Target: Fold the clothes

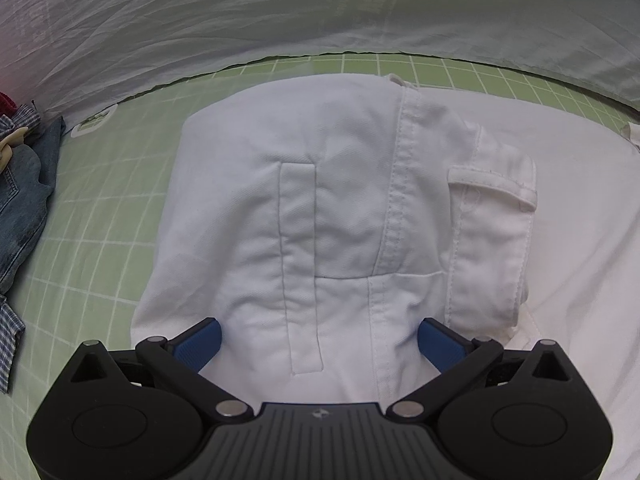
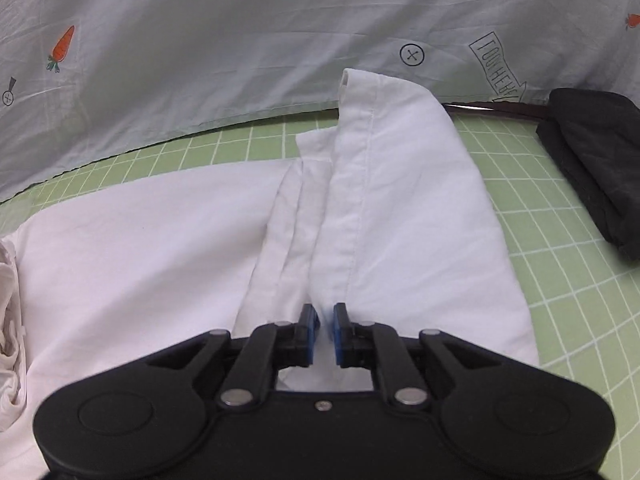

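White trousers (image 1: 328, 208) lie on the green grid mat (image 1: 100, 216), waistband end with a welt pocket and belt loop (image 1: 492, 188) in front of my left gripper (image 1: 320, 340). The left gripper is open, its blue pads (image 1: 200, 342) spread wide over the cloth. In the right wrist view the trouser leg end (image 2: 384, 208) is folded over the white cloth. My right gripper (image 2: 325, 328) is shut on a fold of the leg hem, the blue pads nearly together with cloth between them.
A pile of blue denim and checked clothes (image 1: 20, 200) lies at the left of the mat. A folded black garment (image 2: 596, 168) lies at the right. A pale printed sheet (image 2: 240, 40) hangs behind the mat's far edge.
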Demonstrator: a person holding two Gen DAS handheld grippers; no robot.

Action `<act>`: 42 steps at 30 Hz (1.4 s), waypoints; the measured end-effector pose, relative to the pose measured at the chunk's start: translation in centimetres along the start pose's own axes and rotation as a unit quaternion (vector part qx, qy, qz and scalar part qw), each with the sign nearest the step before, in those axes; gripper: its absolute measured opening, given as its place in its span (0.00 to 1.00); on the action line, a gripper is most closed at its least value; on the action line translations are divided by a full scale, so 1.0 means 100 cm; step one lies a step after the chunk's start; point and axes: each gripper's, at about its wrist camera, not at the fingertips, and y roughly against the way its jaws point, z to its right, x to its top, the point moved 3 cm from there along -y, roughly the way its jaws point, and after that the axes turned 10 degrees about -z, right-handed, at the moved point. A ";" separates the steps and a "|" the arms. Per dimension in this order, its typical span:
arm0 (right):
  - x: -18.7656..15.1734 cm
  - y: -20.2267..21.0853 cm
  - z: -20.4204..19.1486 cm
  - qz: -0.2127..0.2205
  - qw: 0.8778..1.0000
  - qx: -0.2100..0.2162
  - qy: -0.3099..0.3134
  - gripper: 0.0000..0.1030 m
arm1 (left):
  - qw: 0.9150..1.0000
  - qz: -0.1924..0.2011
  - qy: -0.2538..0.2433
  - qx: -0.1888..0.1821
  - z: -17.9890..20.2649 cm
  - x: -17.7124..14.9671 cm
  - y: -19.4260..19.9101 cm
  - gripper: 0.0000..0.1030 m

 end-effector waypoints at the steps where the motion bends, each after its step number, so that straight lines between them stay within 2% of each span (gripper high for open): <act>1: 0.001 -0.002 -0.002 0.002 1.000 -0.006 0.000 0.27 | 1.000 0.001 -0.001 0.001 0.000 -0.001 0.000 1.00; 2: 0.002 -0.004 -0.005 0.003 1.000 -0.012 0.000 0.47 | 1.000 0.001 -0.001 0.002 0.000 -0.001 -0.001 1.00; 3: 0.002 -0.005 -0.007 0.005 1.000 -0.017 0.001 0.56 | 1.000 0.001 -0.001 0.002 0.000 -0.001 -0.001 1.00; 7: 0.005 -0.012 -0.016 0.012 0.999 -0.040 0.002 0.62 | 1.000 0.001 0.000 0.001 0.001 0.000 -0.002 1.00; 9: 0.007 -0.016 -0.021 0.015 0.999 -0.052 0.002 0.73 | 1.000 0.002 0.000 0.001 0.001 0.000 -0.002 1.00; 17: 0.010 -0.029 -0.024 0.017 0.997 -0.075 0.000 0.86 | 1.000 0.002 0.000 0.002 0.002 -0.001 -0.004 1.00; 19: 0.010 -0.028 -0.016 0.020 0.997 -0.072 -0.022 0.82 | 1.000 0.002 0.000 0.001 0.002 -0.001 -0.004 1.00; 20: 0.010 -0.026 -0.012 0.021 0.997 -0.073 -0.031 0.67 | 1.000 0.001 0.000 0.000 0.002 -0.001 -0.004 1.00; 21: 0.010 -0.024 -0.007 0.023 0.996 -0.079 -0.037 0.45 | 1.000 0.000 0.000 -0.001 0.001 -0.001 -0.003 1.00; 23: 0.010 -0.020 0.002 0.025 0.995 -0.083 -0.048 0.30 | 1.000 -0.001 0.000 -0.002 0.001 -0.001 -0.003 1.00; 25: 0.010 -0.014 0.008 0.027 0.995 -0.071 -0.058 0.21 | 1.000 -0.003 -0.001 -0.004 0.000 0.000 -0.002 1.00; 26: 0.010 -0.010 0.011 0.029 0.996 -0.065 -0.063 0.09 | 1.000 -0.004 -0.001 -0.005 0.000 0.000 -0.002 1.00; 30: 0.010 0.012 0.011 0.048 0.996 -0.040 -0.067 0.09 | 1.000 -0.007 0.000 -0.008 -0.003 0.000 0.001 1.00; 35: 0.007 0.050 -0.009 0.084 0.996 -0.003 -0.029 0.09 | 1.000 0.006 0.007 -0.008 -0.016 -0.003 0.016 1.00; 42: -0.025 0.076 -0.072 0.087 0.993 0.062 0.045 0.09 | 0.999 0.024 0.023 -0.010 -0.048 -0.016 0.035 1.00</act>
